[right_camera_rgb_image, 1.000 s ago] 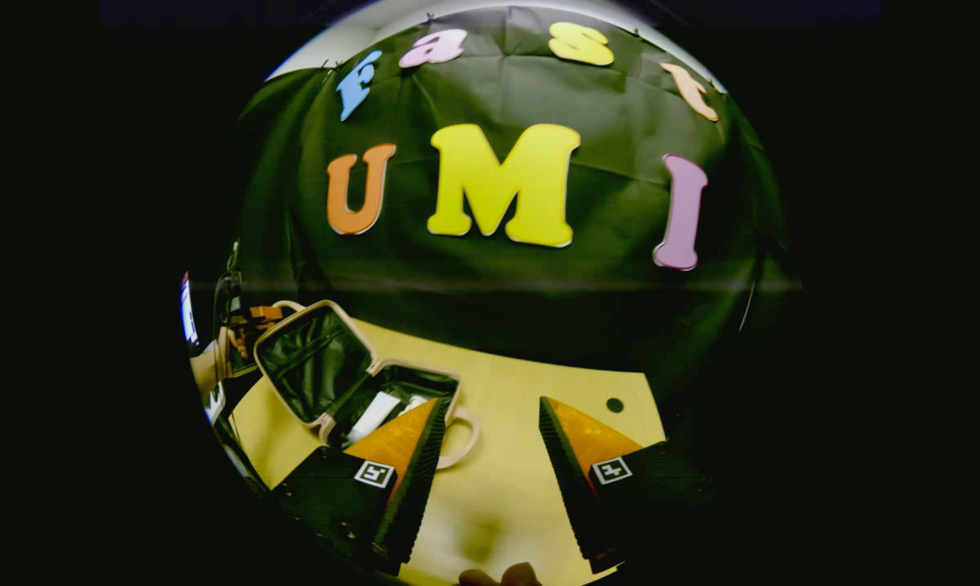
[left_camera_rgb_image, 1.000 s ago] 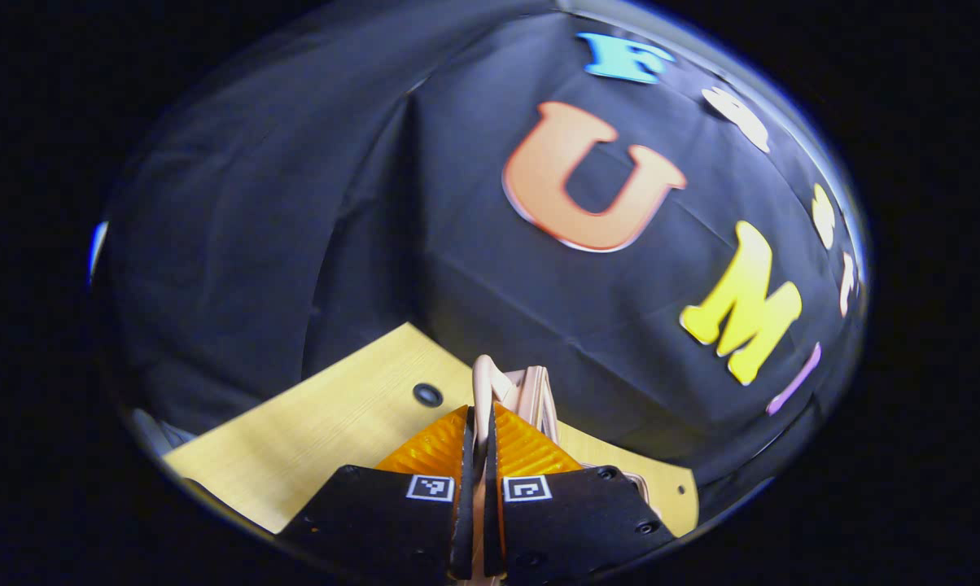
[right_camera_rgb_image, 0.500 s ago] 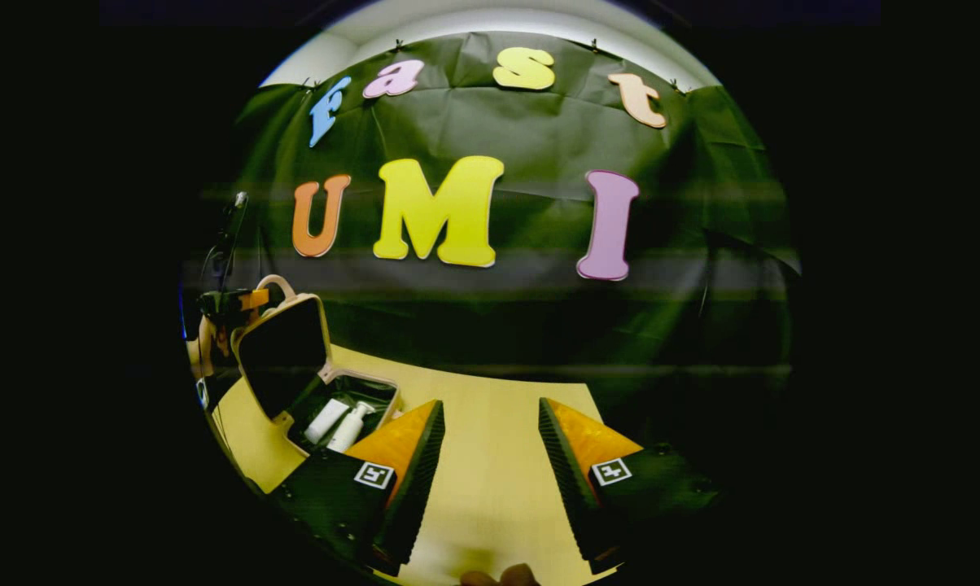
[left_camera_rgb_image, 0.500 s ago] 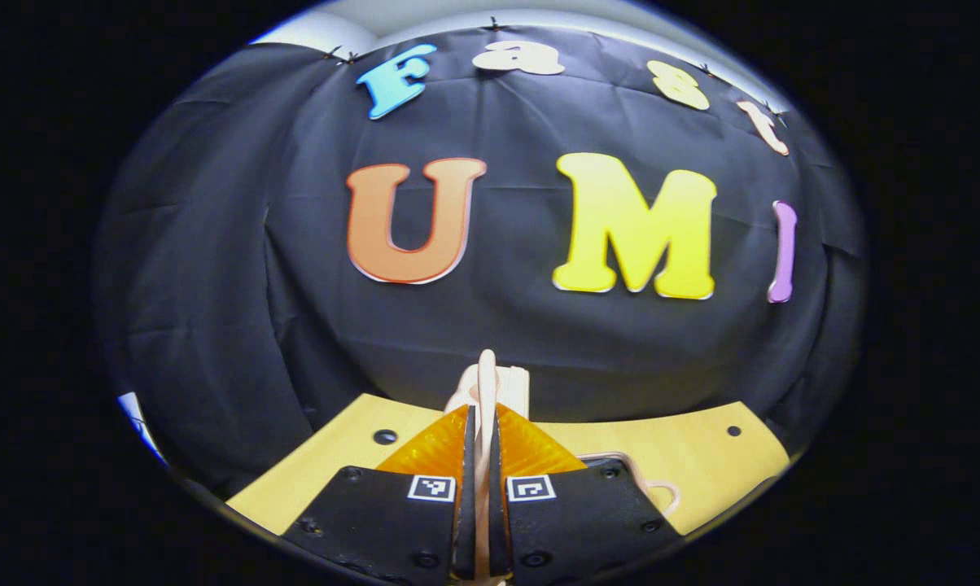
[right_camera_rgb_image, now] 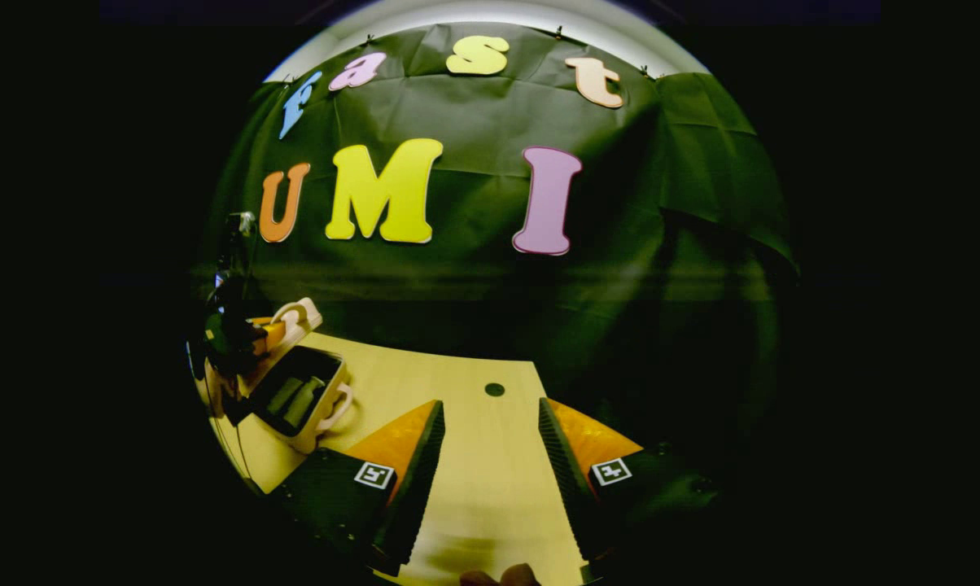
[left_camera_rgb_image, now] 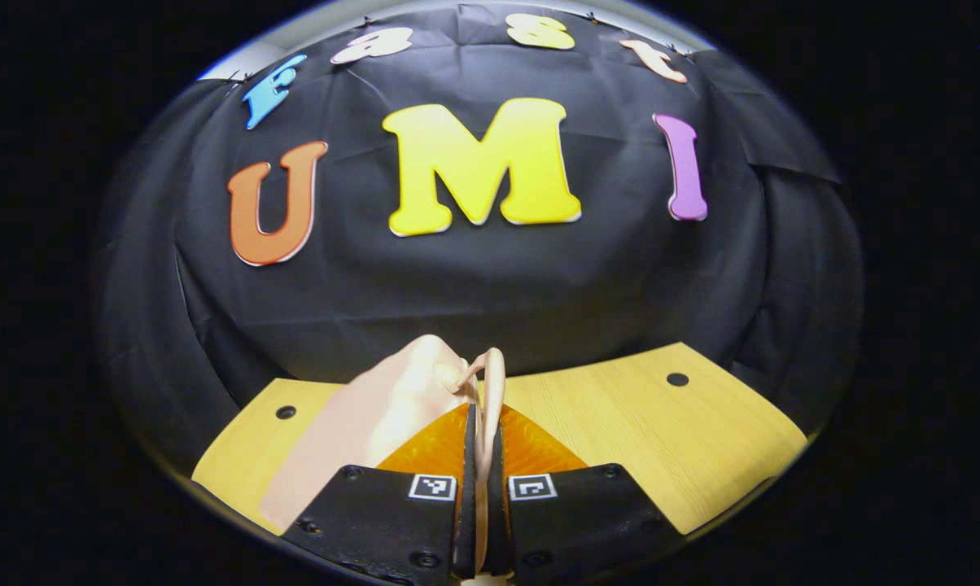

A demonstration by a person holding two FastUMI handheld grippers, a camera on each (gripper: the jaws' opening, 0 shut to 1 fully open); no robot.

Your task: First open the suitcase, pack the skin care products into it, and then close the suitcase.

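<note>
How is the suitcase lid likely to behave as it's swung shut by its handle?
The left gripper pinches the thin handle, which looks bendy, so expect some flex. The lid looks like a rigid shell, probably light. The suitcase is small, so it may slide on the smooth table.

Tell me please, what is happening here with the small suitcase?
A person holds a claw in each hand over a wooden table. The left claw is shut on the lid handle of the pink suitcase, and the lid is tilted partway over the base. Two skin care bottles lie inside. The right claw is open above the bare table, holding nothing. The suitcase is not yet closed.
</note>
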